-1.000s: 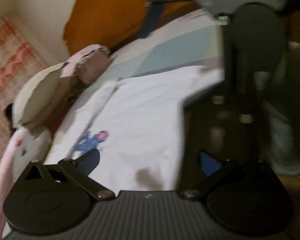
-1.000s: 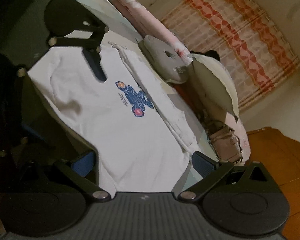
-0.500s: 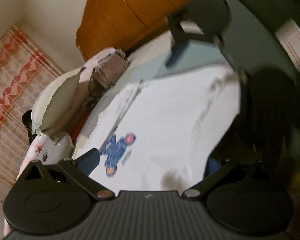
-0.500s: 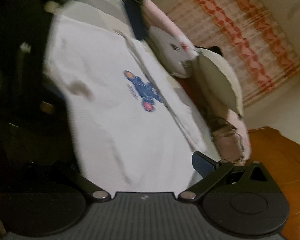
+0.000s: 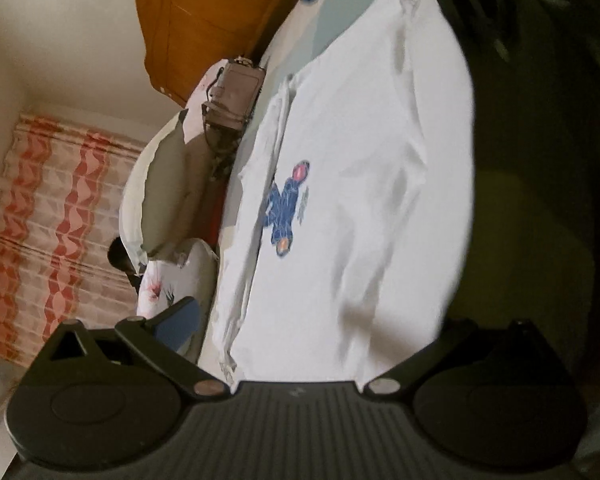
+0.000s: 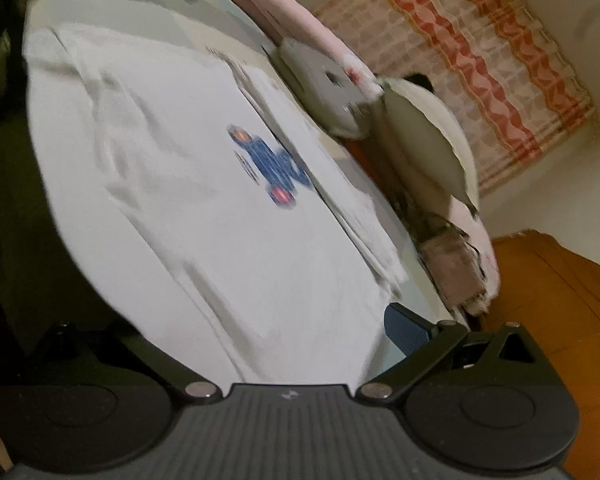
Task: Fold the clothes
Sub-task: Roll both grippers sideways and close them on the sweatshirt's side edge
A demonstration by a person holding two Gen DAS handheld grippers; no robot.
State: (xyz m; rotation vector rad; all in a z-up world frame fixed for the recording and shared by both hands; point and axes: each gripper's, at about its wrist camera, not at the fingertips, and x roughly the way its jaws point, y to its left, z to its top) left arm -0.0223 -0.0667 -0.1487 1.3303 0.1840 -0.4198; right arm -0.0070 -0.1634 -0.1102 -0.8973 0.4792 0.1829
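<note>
A white T-shirt (image 5: pixel 352 184) is lying spread across the bed (image 5: pixel 332 12), filling most of both wrist views, with a blue printed figure (image 5: pixel 286 208) on it. In the left wrist view the print is sitting near the centre, and a folded-in edge of cloth is running from about 12 o'clock down to 7 o'clock along the shirt's left side. In the right wrist view the same print (image 6: pixel 270 172) is sitting just above centre, with the doubled edge stretching toward 4 o'clock.

The left gripper (image 5: pixel 300 344) is hovering at the shirt's near edge at 6 o'clock. Only one of its blue fingers (image 5: pixel 178 322) is showing, at 8 o'clock, off the cloth and over the bedding; the other is lost in dark shadow at 4 o'clock, so I cannot tell whether the fingers are released or grasping the fabric.

The right gripper (image 6: pixel 284 340) is likewise sitting at the shirt's edge at 6 o'clock. One blue finger (image 6: pixel 404 330) is showing at 4 o'clock, just beside the shirt's corner; the other is hidden in the dark at 8 o'clock, so its state cannot be told either.

Pillows (image 6: pixel 424 136) and a pinkish bundle (image 5: pixel 236 96) are lying beside the shirt, with an orange-patterned curtain (image 6: pixel 472 44) and a wooden headboard (image 5: pixel 204 20) beyond.
</note>
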